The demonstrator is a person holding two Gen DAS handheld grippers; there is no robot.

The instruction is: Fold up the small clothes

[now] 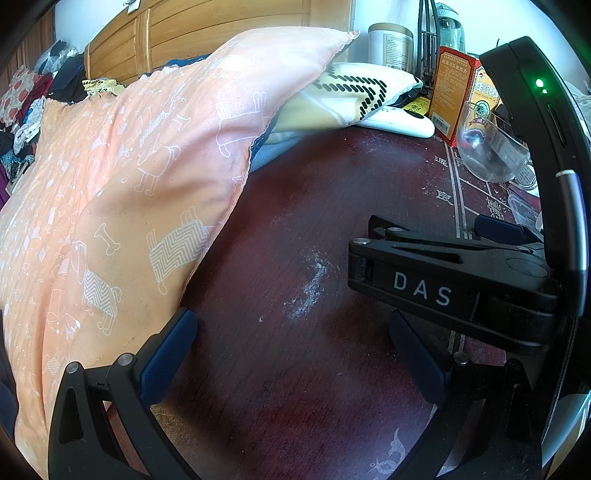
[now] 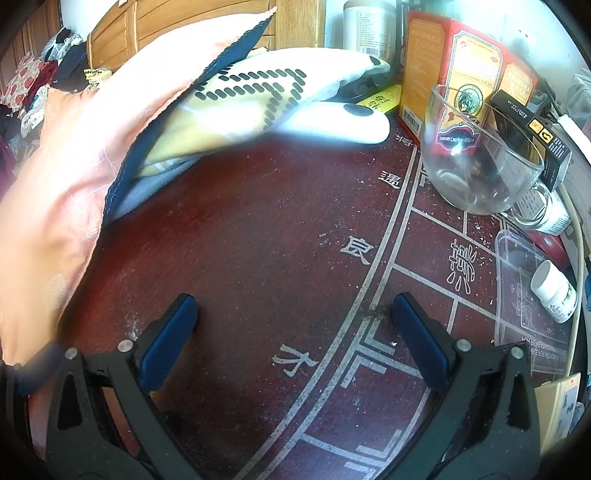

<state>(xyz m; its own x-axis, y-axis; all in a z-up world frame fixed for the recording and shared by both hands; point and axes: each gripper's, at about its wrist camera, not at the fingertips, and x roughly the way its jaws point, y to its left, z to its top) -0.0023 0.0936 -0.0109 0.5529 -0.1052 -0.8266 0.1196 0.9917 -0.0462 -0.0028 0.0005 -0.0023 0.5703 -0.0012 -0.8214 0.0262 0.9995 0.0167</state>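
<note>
- We are holding the left gripper [image 1: 291,354] with its jaws spread wide over the dark red table [image 1: 295,206], gripping nothing.
- We are holding the right gripper [image 2: 295,332] wide too, empty, over the table's white markings.
- The peach dog-print cloth [image 1: 122,177] is lying bunched at the table's left edge, touching the left gripper's left finger [image 1: 166,354].
- A glass cup [image 2: 476,162] is standing far right.

Both wrist cameras sit low and close over the dark red desk [image 1: 295,229], each looking forward between its own fingers toward the wooden headboard [image 2: 177,22], sharing the peach cushion [image 1: 122,177], glass cup [image 2: 476,162] and orange box [image 1: 452,96].
</note>
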